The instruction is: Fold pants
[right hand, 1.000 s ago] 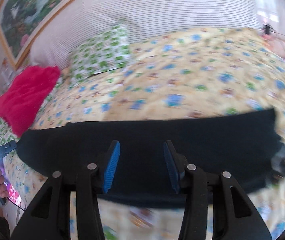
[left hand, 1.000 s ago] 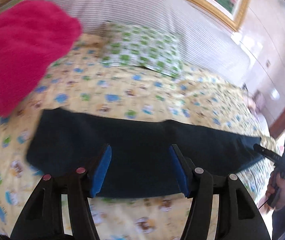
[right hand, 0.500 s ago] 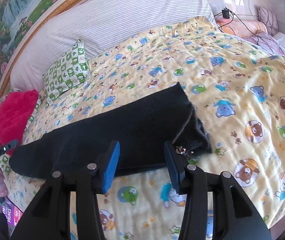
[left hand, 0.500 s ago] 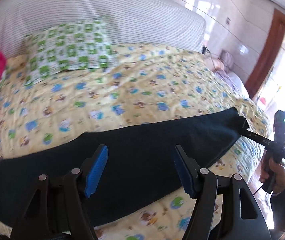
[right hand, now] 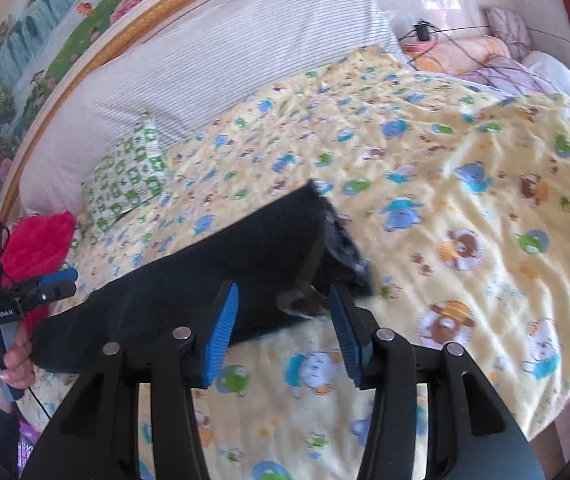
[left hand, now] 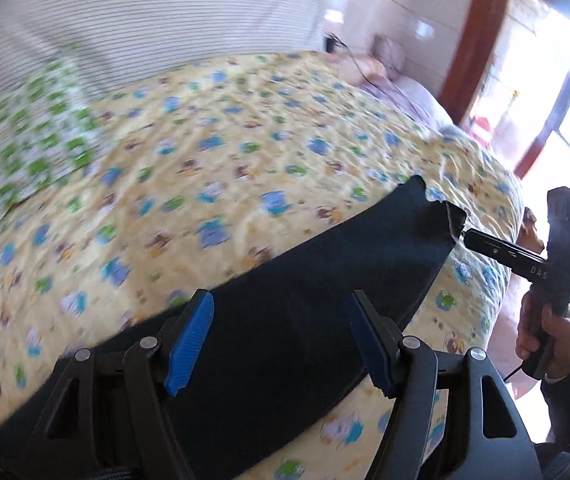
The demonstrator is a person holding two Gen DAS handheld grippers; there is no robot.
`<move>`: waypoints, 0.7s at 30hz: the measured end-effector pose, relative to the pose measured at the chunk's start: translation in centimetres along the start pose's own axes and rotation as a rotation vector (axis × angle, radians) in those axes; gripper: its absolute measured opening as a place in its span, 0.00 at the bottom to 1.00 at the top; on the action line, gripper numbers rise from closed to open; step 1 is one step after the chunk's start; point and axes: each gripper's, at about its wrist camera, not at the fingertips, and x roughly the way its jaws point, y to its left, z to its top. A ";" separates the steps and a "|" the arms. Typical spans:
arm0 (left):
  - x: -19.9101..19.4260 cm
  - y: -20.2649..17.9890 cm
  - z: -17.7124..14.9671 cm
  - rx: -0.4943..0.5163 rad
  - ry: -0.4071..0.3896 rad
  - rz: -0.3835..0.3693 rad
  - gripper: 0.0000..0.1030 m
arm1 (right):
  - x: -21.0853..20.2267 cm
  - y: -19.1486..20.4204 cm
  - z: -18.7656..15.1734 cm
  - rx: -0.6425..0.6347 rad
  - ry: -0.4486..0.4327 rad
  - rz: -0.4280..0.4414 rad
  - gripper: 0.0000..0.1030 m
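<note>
Dark navy pants (right hand: 213, 268): matt, dense woven cloth, smooth over the leg, fraying fuzzily at the waist end toward 3 o'clock. Yellow quilt (right hand: 465, 184) underneath: soft printed cotton with stitched puckers and a faint sheen. Green-checked pillow (right hand: 129, 176) at 10 o'clock: matt printed fabric. Striped headboard cushion (right hand: 213, 60) at 12 o'clock: finely ribbed, dull textile. Red blanket (right hand: 41, 244) at 9 o'clock: fluffy fleece. Picture frame (right hand: 133, 28): glossy gilt moulding. Door frame (left hand: 481, 48) at 2 o'clock: varnished reddish wood. Left gripper (left hand: 285, 344) and right gripper (right hand: 285, 332): matt black plastic, ribbed blue rubbery pads (right hand: 221, 332), shiny metal rivets (right hand: 183, 333).
</note>
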 end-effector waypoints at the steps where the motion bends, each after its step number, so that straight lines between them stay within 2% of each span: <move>1: 0.8 -0.6 0.7 0.020 0.011 -0.001 0.68 | 0.1 -0.5 0.0 0.021 0.002 -0.003 0.53; 4: 3.4 -2.0 2.5 0.061 0.051 -0.027 0.68 | 0.2 -1.9 -0.1 0.095 0.010 0.007 0.53; 7: 5.6 -3.2 4.2 0.091 0.089 -0.062 0.68 | 0.6 -2.7 0.2 0.130 0.016 0.034 0.53; 11: 8.2 -4.9 6.1 0.144 0.128 -0.074 0.68 | 1.2 -3.0 0.6 0.170 0.032 0.077 0.53; 15: 10.8 -6.2 7.7 0.181 0.174 -0.113 0.68 | 1.5 -3.4 0.4 0.188 0.045 0.060 0.53; 18: 13.4 -7.3 8.6 0.200 0.237 -0.152 0.68 | 1.6 -3.7 0.4 0.210 0.048 0.073 0.53; 20: 15.4 -7.8 8.8 0.204 0.301 -0.195 0.65 | 1.6 -4.1 0.4 0.240 0.046 0.104 0.53; 21: 16.4 -7.9 8.8 0.200 0.337 -0.210 0.60 | 1.7 -4.4 0.4 0.259 0.044 0.120 0.53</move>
